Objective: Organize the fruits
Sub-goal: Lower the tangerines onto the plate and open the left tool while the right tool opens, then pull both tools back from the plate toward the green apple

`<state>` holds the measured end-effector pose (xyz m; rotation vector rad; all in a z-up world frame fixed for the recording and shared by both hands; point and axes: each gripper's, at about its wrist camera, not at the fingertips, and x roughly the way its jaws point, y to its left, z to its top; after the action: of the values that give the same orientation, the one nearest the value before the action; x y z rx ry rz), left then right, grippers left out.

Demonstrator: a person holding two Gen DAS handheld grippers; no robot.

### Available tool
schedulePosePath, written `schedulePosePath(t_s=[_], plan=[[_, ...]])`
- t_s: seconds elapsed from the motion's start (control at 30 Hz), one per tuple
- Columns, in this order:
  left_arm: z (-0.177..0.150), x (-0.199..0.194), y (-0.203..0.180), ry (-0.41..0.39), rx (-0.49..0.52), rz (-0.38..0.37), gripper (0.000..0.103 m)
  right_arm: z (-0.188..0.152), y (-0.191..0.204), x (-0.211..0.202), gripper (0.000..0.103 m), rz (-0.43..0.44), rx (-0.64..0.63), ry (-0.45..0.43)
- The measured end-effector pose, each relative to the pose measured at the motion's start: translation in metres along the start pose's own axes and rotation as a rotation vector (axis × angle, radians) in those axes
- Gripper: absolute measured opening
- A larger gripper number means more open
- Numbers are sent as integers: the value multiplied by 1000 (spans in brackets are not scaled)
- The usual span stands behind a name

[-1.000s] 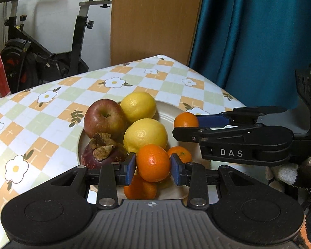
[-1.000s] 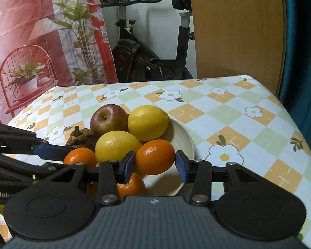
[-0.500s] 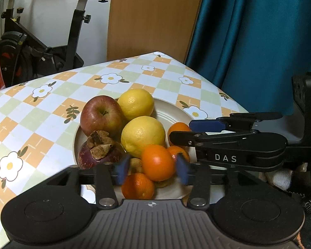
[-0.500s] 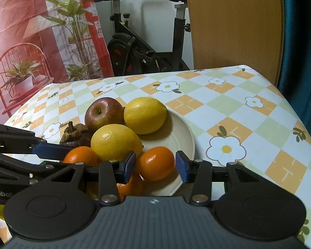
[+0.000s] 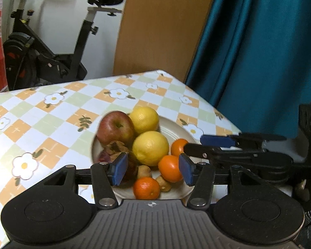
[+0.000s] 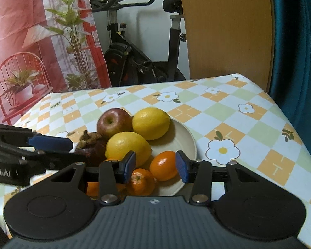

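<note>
Fruits piled on plate [image 5: 177,122] at frame centre, on table [image 5: 51,112]. Left gripper [image 5: 153,171] jaws just opened, empty; right gripper [image 6: 155,167] jaws part-open, empty. Sorting probably near complete.

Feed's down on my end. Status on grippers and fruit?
Left gripper jaws just opened, holding nothing. Right gripper open, empty. All fruit on plate. Nothing in the way.
</note>
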<state>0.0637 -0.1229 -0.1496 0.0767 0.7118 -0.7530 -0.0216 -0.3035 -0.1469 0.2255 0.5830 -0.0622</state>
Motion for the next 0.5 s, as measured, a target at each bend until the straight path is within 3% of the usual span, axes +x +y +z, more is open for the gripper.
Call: schedulePosePath(t_s=[0.27,0.5], plan=[[-9,-29,30,-47,-107,46,56,-2,27,-15,46,44,10,-29],[-21,-37,54,-31,-159,80,56,-16,70,-17,46,93,-31,-12]])
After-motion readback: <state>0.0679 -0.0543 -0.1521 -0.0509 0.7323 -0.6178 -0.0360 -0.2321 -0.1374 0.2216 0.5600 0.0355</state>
